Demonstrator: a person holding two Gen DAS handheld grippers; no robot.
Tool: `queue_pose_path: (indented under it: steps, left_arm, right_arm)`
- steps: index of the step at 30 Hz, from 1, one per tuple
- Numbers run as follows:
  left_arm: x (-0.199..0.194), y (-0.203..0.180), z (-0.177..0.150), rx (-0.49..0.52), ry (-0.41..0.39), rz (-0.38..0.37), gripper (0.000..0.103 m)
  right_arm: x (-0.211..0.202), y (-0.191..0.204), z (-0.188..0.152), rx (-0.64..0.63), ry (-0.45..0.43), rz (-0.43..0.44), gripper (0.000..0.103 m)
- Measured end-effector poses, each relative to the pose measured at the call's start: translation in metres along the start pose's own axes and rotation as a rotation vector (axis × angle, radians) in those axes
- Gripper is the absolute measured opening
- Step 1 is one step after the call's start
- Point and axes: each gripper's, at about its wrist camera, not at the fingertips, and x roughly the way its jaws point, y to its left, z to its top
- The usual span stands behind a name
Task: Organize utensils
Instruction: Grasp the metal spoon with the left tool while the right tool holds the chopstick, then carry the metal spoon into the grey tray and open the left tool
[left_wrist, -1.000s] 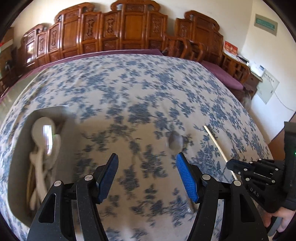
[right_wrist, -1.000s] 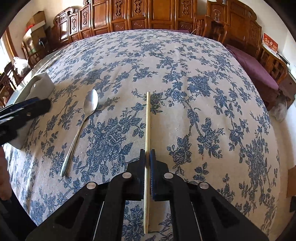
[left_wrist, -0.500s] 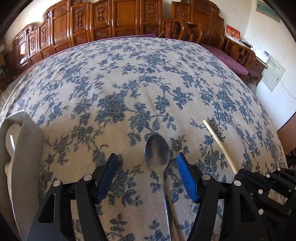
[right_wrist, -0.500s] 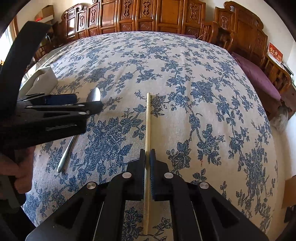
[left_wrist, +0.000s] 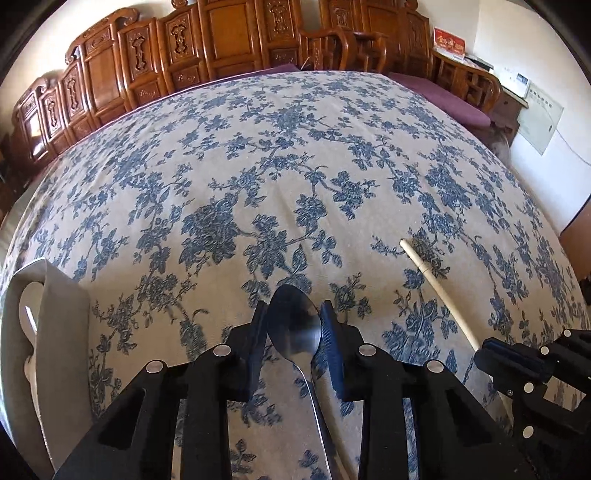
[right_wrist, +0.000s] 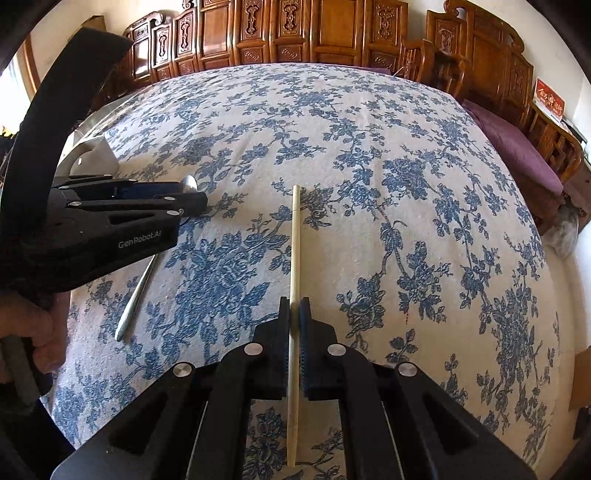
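Observation:
A metal spoon (left_wrist: 295, 332) lies on the blue-flowered tablecloth (left_wrist: 295, 166). My left gripper (left_wrist: 293, 308) is closing on its bowl, and both blue pads touch the bowl's edges. In the right wrist view the spoon handle (right_wrist: 136, 291) trails out behind the left gripper (right_wrist: 192, 201). My right gripper (right_wrist: 294, 306) is shut on a pale wooden chopstick (right_wrist: 295, 236), which points away over the cloth. The left wrist view also shows this chopstick (left_wrist: 436, 291), running into the right gripper (left_wrist: 484, 350).
A grey utensil holder (left_wrist: 55, 332) stands at the left with a white spoon (left_wrist: 27, 306) inside, and shows as well in the right wrist view (right_wrist: 96, 155). Carved wooden chairs (left_wrist: 221, 55) line the far side. A purple-cushioned bench (right_wrist: 517, 155) sits at the right.
My left gripper swung away from the holder and came down over the metal spoon, then its jaws narrowed onto the bowl. The right gripper stayed still, holding the chopstick.

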Motion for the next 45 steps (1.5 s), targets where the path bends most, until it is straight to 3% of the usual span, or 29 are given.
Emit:
queue_pose_path:
  steps: [6, 18, 25, 45]
  left_arm:
    - [-0.019, 0.023, -0.011, -0.024, -0.009, -0.022, 0.026]
    - [-0.091, 0.096, -0.016, -0.132, -0.142, -0.052, 0.026]
    - [-0.116, 0.116, -0.02, -0.159, -0.186, -0.068, 0.026]
    - [-0.186, 0.183, -0.029, -0.206, -0.288, -0.023, 0.026]
  right_arm:
    - [-0.015, 0.017, 0.007, -0.011, -0.04, 0.027, 0.006]
    - [-0.032, 0.084, 0.043, -0.08, -0.11, 0.073, 0.006]
    - [-0.04, 0.106, 0.051, -0.103, -0.124, 0.072, 0.006]
    - [-0.071, 0.159, 0.068, -0.142, -0.173, 0.092, 0.006]
